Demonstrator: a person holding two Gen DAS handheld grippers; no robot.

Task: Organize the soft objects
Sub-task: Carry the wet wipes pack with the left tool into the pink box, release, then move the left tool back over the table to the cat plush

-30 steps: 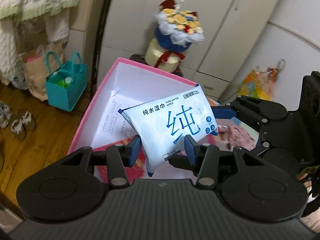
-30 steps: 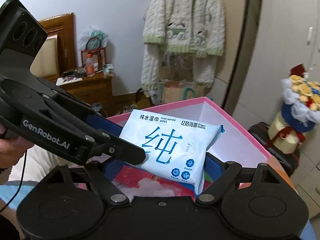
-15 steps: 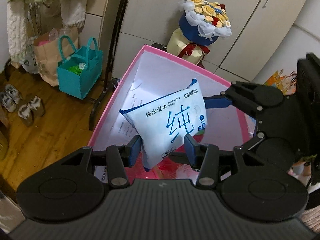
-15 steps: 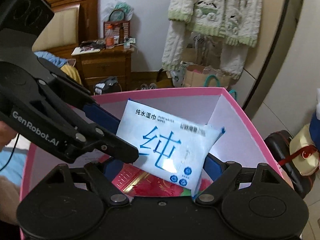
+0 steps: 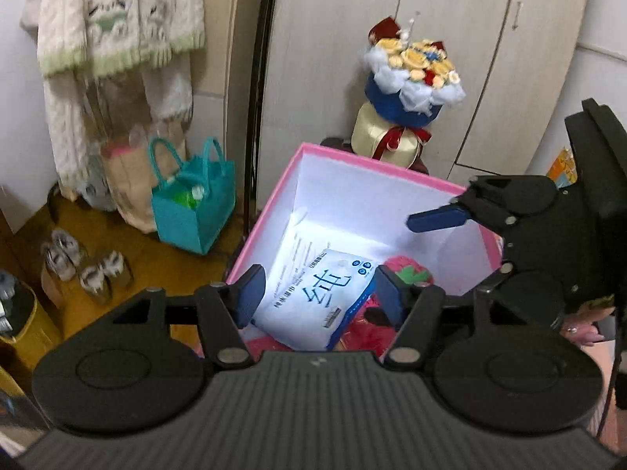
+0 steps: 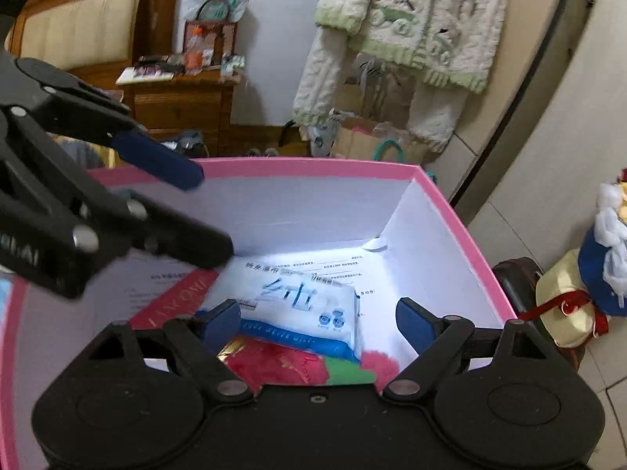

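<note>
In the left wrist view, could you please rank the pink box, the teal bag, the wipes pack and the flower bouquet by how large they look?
1. pink box
2. flower bouquet
3. wipes pack and teal bag: they look alike, and the pack is nearer the camera, so I leave them unranked.

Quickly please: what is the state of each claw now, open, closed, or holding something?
Left claw: open, jaws just opened; wipes pack lies free in the pink box.
Right claw: open, holding nothing.
</note>
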